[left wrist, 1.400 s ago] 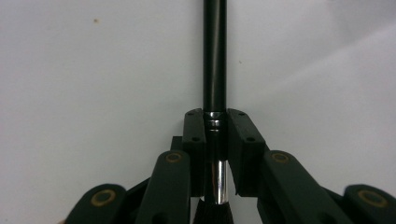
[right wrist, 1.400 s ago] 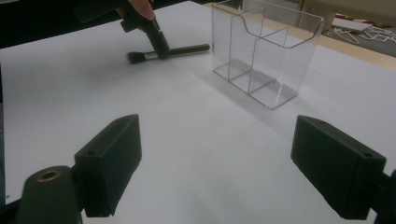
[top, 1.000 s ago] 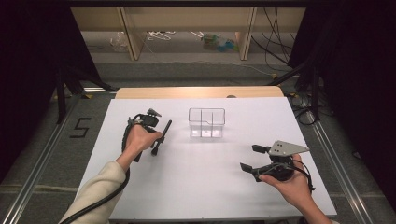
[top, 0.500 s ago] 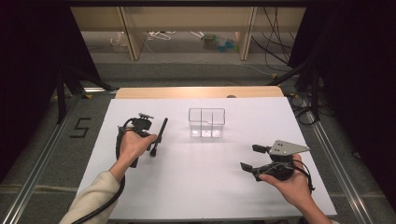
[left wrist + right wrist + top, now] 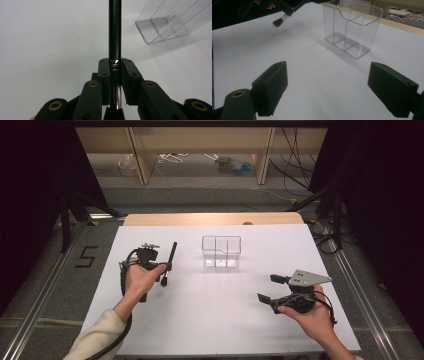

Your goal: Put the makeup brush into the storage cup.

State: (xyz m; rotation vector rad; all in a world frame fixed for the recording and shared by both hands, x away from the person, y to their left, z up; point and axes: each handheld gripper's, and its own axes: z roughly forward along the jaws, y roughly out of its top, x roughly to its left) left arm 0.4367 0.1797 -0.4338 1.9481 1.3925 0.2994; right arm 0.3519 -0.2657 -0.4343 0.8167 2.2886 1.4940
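My left gripper (image 5: 167, 266) is shut on a black-handled brush (image 5: 171, 254) at the left of the white table, held just above it. In the left gripper view my left gripper (image 5: 115, 62) clamps the brush (image 5: 115, 30) where the silver ferrule meets the handle, which runs away from me. The brush's dark bristle head (image 5: 278, 22) hangs over the table in the right gripper view. A clear divided organiser (image 5: 221, 251) stands upright at the table's middle back, right of the brush. My right gripper (image 5: 267, 288) is open and holds nothing at the front right, its pads (image 5: 270, 82) wide apart.
The white table top (image 5: 215, 320) has a wooden strip (image 5: 215, 218) along its far edge. The clear organiser (image 5: 352, 27) shows as two or three bare compartments. Cables and clutter lie on the floor beyond the table. Metal rails run along both sides.
My left hand has shifted a little to the left and toward the person, carrying the brush with it. The right hand has stayed where it was.
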